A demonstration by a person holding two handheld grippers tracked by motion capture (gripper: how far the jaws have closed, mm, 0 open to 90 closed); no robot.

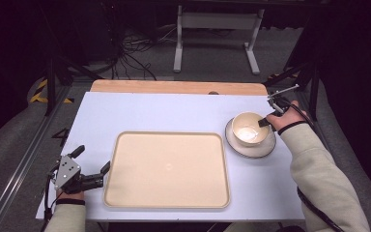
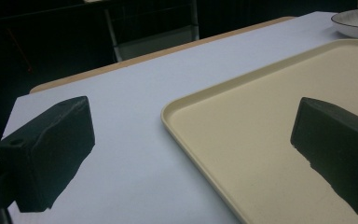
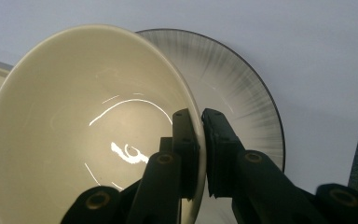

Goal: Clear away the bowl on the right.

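The right gripper is clamped on the rim of the cream bowl, one jaw inside the bowl and one outside against its wall. In the right gripper view, the right gripper pinches the bowl at its near edge, with the bowl wall pressed between the two pads. The bowl is above a grey-rimmed plate at the right side of the white table; whether it touches the plate cannot be told. The beige tray lies at the table centre, just beside the plate. The left gripper rests at the tray's left edge with its jaws spread wide, holding nothing. In the left gripper view, one jaw is over the table and the other over the tray.
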